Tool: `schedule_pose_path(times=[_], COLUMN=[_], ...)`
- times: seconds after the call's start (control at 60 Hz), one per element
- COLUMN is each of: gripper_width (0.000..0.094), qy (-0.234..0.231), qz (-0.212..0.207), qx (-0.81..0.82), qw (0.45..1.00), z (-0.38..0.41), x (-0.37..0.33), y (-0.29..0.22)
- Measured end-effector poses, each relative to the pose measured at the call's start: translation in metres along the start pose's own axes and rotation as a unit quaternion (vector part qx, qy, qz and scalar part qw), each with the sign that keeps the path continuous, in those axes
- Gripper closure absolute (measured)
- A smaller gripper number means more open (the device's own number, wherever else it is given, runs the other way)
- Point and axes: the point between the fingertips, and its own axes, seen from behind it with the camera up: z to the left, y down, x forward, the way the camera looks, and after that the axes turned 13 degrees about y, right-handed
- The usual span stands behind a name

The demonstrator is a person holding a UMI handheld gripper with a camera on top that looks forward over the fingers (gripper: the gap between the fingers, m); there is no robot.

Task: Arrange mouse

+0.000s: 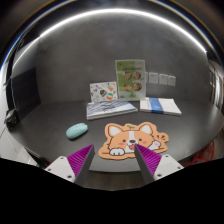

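Note:
A pale mint-green mouse (77, 130) lies on the dark table, ahead of and to the left of my left finger. A corgi-shaped mouse mat (134, 138) lies flat just ahead of my fingers, its near edge between them. My gripper (113, 160) is open and empty, hovering above the table short of the mat. Its purple pads (80, 158) stand wide apart.
At the back of the table (40, 125) stand an illustrated card (130, 76) and a smaller picture card (103, 92), with a flat booklet (110, 108) before them. An open notebook (161, 105) lies at the back right. A grey wall with sockets (161, 78) rises behind.

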Motion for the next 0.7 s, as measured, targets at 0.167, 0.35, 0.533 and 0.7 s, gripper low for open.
schedule_pose_path(times=[0.167,0.35,0.533,0.7], gripper_width=[0.0102,0.0103,0.0106,0.0106], qy=[-0.045,-0.151,-0.179,-0.139], qz=[0.014,0.019,0.052,0.07], qx=[-0.014,-0.041,-0.039,-0.036], qw=[0.999,0.988,0.982,0.987], z=[0.025,0.116,0.182,0.209], x=[0.002,0.013,0.046,0.086], y=[0.019,0.028,0.033,0.021])
